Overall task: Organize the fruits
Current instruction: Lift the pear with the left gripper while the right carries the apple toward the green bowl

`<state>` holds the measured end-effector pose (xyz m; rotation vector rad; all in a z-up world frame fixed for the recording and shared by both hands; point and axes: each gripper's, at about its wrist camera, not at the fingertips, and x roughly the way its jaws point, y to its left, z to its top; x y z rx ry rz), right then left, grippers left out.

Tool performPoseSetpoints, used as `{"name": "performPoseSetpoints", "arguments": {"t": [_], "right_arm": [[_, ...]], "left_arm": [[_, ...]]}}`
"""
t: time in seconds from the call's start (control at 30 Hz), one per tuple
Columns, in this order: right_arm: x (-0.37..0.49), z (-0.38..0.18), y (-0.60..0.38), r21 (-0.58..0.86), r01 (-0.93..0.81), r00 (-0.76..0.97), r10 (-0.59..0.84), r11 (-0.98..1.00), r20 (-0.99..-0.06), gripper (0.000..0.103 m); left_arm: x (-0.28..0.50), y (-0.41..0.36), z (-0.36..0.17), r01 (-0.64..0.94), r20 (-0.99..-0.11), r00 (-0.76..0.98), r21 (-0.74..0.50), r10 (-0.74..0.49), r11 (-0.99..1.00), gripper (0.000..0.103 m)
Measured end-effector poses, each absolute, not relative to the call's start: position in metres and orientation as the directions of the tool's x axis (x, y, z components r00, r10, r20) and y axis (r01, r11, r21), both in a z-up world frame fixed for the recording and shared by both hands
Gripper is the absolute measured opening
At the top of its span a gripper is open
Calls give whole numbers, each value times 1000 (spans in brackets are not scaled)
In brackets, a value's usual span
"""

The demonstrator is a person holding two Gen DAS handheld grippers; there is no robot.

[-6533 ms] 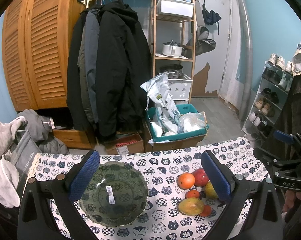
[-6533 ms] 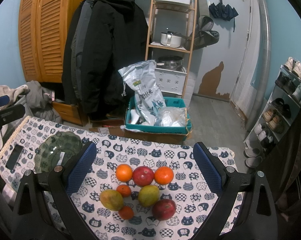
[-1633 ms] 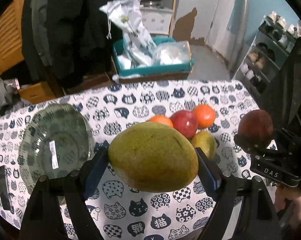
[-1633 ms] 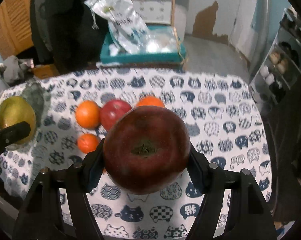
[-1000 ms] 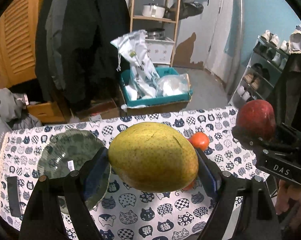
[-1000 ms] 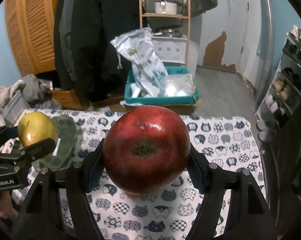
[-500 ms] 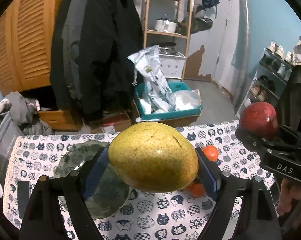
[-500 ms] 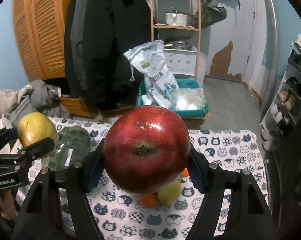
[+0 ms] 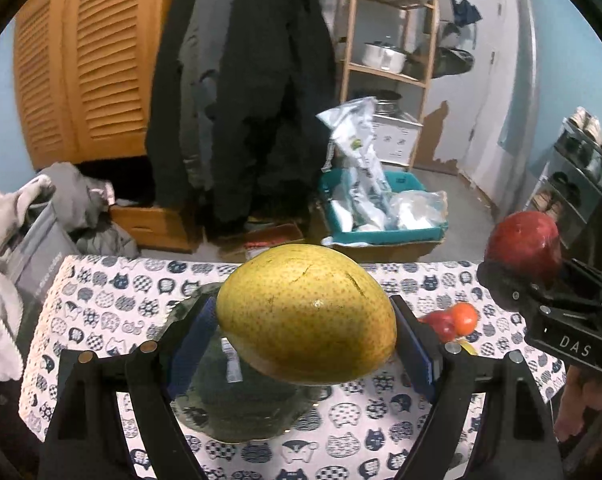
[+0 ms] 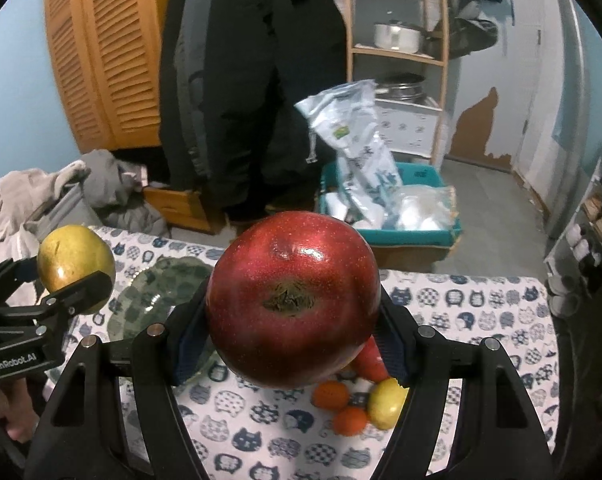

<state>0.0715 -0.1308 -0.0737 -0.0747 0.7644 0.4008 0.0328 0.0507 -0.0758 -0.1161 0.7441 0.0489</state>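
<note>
The mango (image 9: 306, 314) is clamped between the blue pads of the left gripper (image 9: 303, 340), held in the air above the green glass bowl (image 9: 205, 404). The red apple (image 10: 292, 303) is clamped between the pads of the right gripper (image 10: 293, 336), also clear of the table. The bowl rests on the cat-print tablecloth (image 10: 481, 312), toward its left side. The remaining fruit lies on the cloth to the right of the bowl: an orange (image 10: 332, 395), a second orange (image 10: 351, 420) and a yellow fruit (image 10: 387, 402), close together. Beyond the table stand a teal crate (image 9: 385, 232), dark coats (image 9: 253, 92) and a wooden shelf (image 10: 401, 52).
</note>
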Motion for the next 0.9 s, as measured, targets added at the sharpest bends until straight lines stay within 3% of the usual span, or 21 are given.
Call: {"name": "performPoseSetpoints", "arguments": {"t": [0.53, 0.9], "right_arm": [[106, -123, -43, 134, -476, 508, 396, 869, -765, 73], [124, -170, 3, 157, -514, 397, 396, 843, -828, 73]], "left_arm": [[51, 136, -129, -266, -769, 633, -100, 95, 959, 86], [66, 162, -189, -306, -851, 515, -68, 105, 950, 86]]}}
